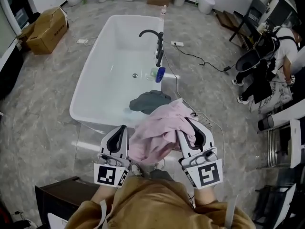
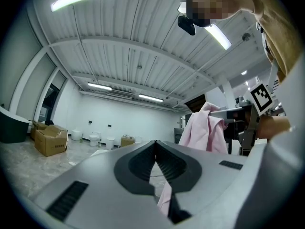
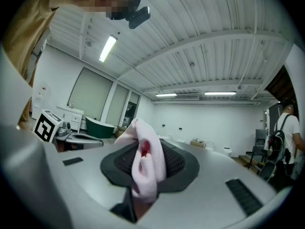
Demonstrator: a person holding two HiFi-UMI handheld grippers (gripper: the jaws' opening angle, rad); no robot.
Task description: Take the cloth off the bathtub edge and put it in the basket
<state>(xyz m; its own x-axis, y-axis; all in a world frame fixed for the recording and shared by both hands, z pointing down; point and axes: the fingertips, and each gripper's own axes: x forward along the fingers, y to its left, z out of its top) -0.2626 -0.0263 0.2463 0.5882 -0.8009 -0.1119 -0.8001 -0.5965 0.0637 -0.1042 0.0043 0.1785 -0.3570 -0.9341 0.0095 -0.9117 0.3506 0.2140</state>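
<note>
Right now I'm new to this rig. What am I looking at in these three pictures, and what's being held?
There is no robot here: a person holds a handheld gripper in each hand. One picture comes from a head camera looking down. The other two come from cameras riding on each gripper, looking along its jaws. Below is a white bathtub, with a grey cloth lying on its near edge. The right gripper is shut on a pink cloth, held up in the air. The left gripper is shut, with nothing between its tips.

Pink cloth [image 1: 159,130], white bathtub [image 1: 125,18], dark grey rag [image 1: 150,101], black faucet [image 1: 153,34], grey marbled floor [image 1: 43,104]
</note>
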